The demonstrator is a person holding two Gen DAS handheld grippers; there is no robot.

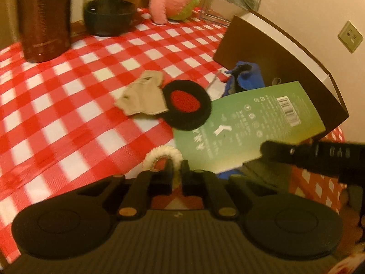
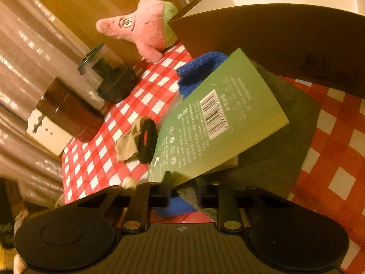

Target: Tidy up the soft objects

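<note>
My left gripper [image 1: 176,166] is shut on a white fluffy hair tie [image 1: 163,156] low over the red checked tablecloth [image 1: 68,96]. My right gripper [image 2: 183,182] is shut on the edge of a green sock package [image 2: 216,123], lifted and tilted; it also shows in the left wrist view [image 1: 246,125], with the right gripper's finger [image 1: 285,153] on it. A beige sock [image 1: 142,98] and a black ring with a red centre [image 1: 186,104] lie together mid-table. A blue cloth [image 1: 245,77] lies by a brown box [image 1: 285,68]. A pink star plush [image 2: 141,29] sits at the back.
A brown canister [image 1: 43,18] and a dark jar in a black bowl [image 1: 109,16] stand at the back left. A clear acrylic frame [image 1: 230,2] stands behind the brown box. A dark grey cloth [image 2: 285,141] lies under the green package. Wall sockets [image 1: 350,36] are on the right.
</note>
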